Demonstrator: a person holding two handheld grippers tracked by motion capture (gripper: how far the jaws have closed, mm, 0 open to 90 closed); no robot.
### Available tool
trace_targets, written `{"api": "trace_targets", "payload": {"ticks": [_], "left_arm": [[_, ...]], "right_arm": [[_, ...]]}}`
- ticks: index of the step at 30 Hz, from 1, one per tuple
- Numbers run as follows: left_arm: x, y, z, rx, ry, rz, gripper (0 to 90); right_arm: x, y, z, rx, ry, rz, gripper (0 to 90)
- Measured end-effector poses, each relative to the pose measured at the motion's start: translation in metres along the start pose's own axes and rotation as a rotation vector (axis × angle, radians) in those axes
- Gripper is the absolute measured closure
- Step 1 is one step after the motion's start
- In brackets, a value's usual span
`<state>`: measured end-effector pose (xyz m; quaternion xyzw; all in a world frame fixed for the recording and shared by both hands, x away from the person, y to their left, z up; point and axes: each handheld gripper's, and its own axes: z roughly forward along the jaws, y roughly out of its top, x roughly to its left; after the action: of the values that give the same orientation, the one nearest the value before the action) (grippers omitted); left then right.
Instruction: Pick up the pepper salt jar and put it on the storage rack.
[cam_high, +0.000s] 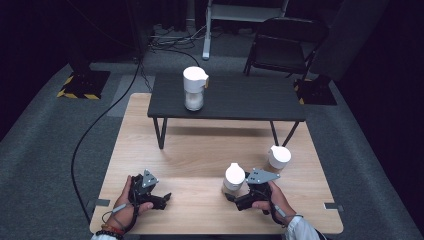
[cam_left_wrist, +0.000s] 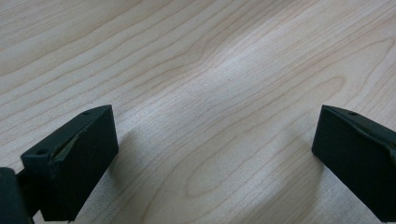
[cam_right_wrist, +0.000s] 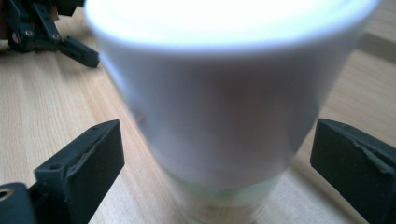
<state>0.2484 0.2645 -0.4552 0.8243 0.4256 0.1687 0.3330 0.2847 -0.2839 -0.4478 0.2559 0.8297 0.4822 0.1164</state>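
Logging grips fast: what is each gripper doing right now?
Left gripper: open, nothing between the jaws, above bare wooden table.
Right gripper: open, jaws either side of the white-capped jar, not pressing it.

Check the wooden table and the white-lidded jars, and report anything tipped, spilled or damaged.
Nothing stands out. The jar between the jaws of the right gripper stands upright, as do the second jar and the one on the dark side table. No spill shows on the wooden table.
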Motion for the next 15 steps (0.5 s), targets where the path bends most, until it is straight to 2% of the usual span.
{"api": "trace_targets", "payload": {"ticks": [4, 9, 11, 13, 15], "left_arm": [[0.0, 0.0, 0.0, 0.0, -0.001, 0.002, 0.2], [0.0, 0.0, 0.0, 0.0, -0.001, 0.002, 0.2], [0.0, 0.0, 0.0, 0.0, -0.001, 0.002, 0.2], [0.0, 0.0, 0.0, 0.0, -0.001, 0.002, 0.2], [0.0, 0.0, 0.0, 0.0, -0.001, 0.002, 0.1]], "right_arm": [[-0.005, 0.0, -0.002, -0.017, 0.003, 0.023, 4.1], [-0.006, -0.002, 0.0, -0.014, 0.017, 0.033, 5.8], [-0.006, -0.003, 0.001, -0.02, 0.02, 0.037, 9.6], [-0.005, -0.008, 0.002, -0.043, 0.02, 0.055, 12.4], [-0.008, -0.014, 0.003, -0.081, 0.042, 0.081, 15.8]]}}
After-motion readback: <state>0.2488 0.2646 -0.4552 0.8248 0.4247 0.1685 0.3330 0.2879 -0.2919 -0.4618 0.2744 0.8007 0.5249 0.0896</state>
